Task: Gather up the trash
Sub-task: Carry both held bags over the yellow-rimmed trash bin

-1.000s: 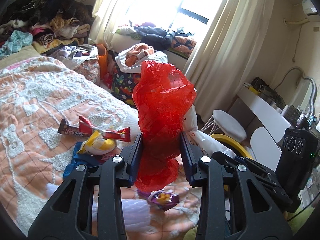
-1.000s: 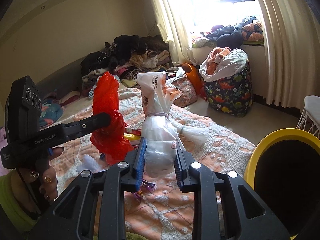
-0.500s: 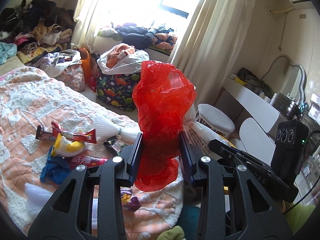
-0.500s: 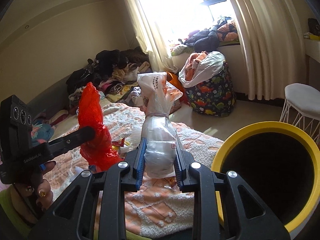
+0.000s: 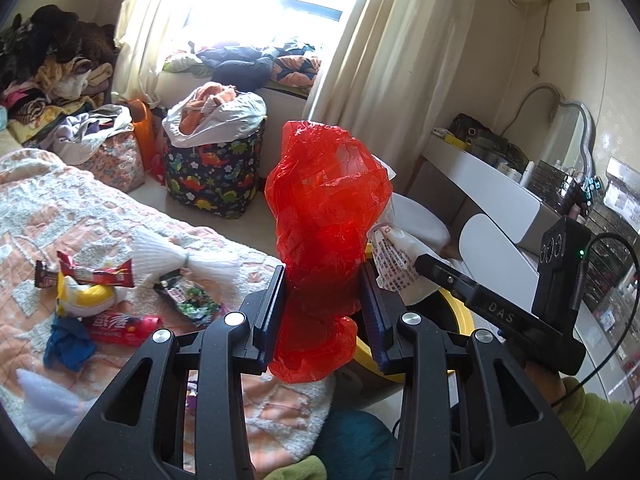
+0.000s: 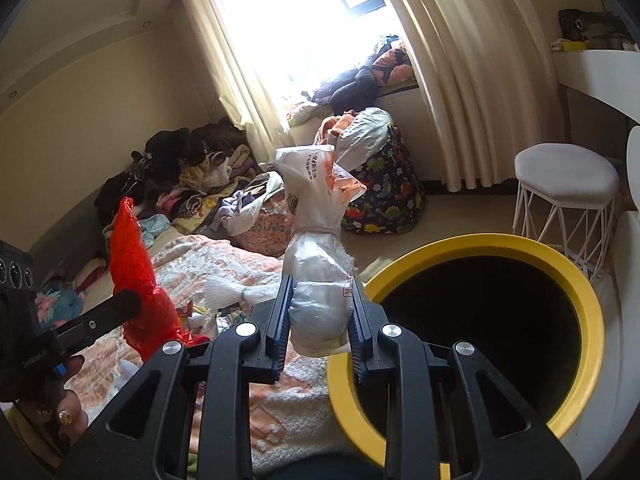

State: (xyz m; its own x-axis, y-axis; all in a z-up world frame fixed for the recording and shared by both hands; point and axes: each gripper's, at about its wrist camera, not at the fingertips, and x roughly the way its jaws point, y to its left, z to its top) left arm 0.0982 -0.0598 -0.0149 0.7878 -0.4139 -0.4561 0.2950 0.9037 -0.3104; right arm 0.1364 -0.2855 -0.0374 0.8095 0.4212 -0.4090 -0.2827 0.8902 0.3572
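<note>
My left gripper (image 5: 323, 300) is shut on a crumpled red plastic bag (image 5: 326, 208) that stands up between its pads; the same red plastic bag (image 6: 134, 280) shows at the left of the right wrist view. A white plastic bag (image 6: 316, 256), tied at the neck, is clamped in my right gripper (image 6: 318, 312), right beside the rim of a yellow bin (image 6: 576, 304) with a dark inside. In the left wrist view the white plastic bag (image 5: 394, 268) peeks out behind the red one, over the yellow bin (image 5: 456, 308). Several snack wrappers (image 5: 96, 276) lie on the bed (image 5: 56, 200).
A dinosaur-print laundry basket (image 5: 216, 176) full of clothes stands on the floor by the curtain. A white stool (image 6: 568, 196) and a white dressing table (image 5: 488, 188) are to the right. Clothes are heaped (image 6: 188, 172) at the far side of the bed.
Both grippers have swung right with their bags, away from the bed. The yellow bin's mouth now fills much more of the right wrist view. Neither grip has changed.
</note>
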